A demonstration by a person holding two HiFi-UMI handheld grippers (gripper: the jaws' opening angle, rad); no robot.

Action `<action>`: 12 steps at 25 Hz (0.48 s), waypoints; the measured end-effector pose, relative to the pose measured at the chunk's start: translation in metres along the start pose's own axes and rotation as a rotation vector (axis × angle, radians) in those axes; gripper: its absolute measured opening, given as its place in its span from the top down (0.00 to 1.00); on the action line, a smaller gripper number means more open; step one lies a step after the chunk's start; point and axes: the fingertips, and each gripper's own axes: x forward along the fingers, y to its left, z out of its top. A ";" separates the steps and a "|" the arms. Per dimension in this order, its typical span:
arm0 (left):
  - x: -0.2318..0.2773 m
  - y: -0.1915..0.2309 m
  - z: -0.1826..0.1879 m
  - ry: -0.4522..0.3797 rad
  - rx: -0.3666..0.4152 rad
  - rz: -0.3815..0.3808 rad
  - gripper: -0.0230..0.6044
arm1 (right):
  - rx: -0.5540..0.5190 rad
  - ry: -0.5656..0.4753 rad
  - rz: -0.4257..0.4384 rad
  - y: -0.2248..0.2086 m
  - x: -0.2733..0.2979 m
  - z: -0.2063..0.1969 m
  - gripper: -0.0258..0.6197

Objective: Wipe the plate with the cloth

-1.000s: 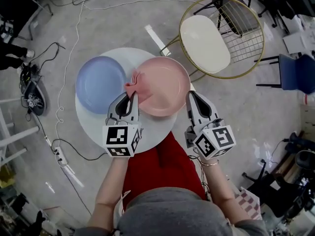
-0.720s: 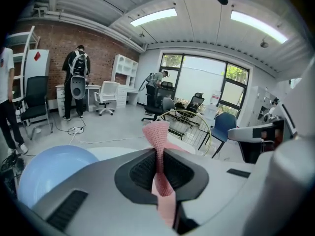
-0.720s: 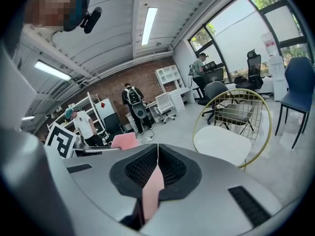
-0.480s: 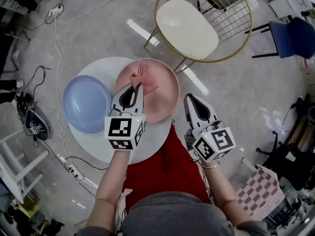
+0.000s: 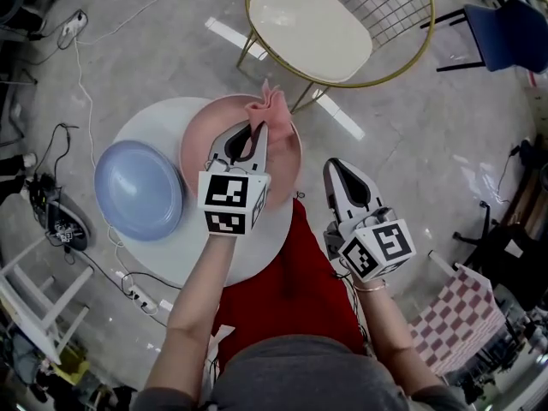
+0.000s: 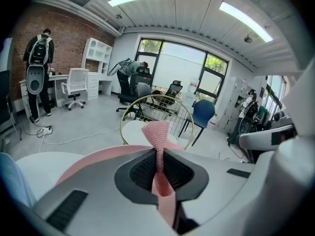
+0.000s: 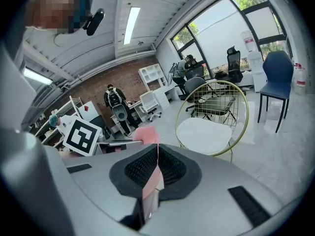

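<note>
A pink plate (image 5: 199,148) lies on a round white table (image 5: 171,255). My left gripper (image 5: 255,128) hovers over the plate's far side, shut on a pink cloth (image 5: 267,105) that sticks up past the far rim. In the left gripper view the cloth (image 6: 156,134) runs pinched between the jaws, with the plate's rim (image 6: 93,159) curving below. My right gripper (image 5: 334,166) hangs beside the plate's right edge, off the table, jaws together. In the right gripper view the slit (image 7: 157,149) is shut; a pinkish sliver shows in it, and I cannot tell what that is.
A blue plate (image 5: 137,188) sits on the table's left side. A gold wire chair with a white seat (image 5: 310,24) stands just beyond the table. A blue chair (image 5: 514,24) is at the far right. Cables and a power strip (image 5: 141,300) lie on the floor to the left.
My left gripper has carried the cloth from the plate's near left edge across the plate to its far rim. The right gripper has stayed beside the plate's right edge.
</note>
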 end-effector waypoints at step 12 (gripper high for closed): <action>0.009 0.056 -0.037 0.159 -0.057 0.180 0.91 | 0.003 0.052 0.057 0.013 0.015 -0.015 0.91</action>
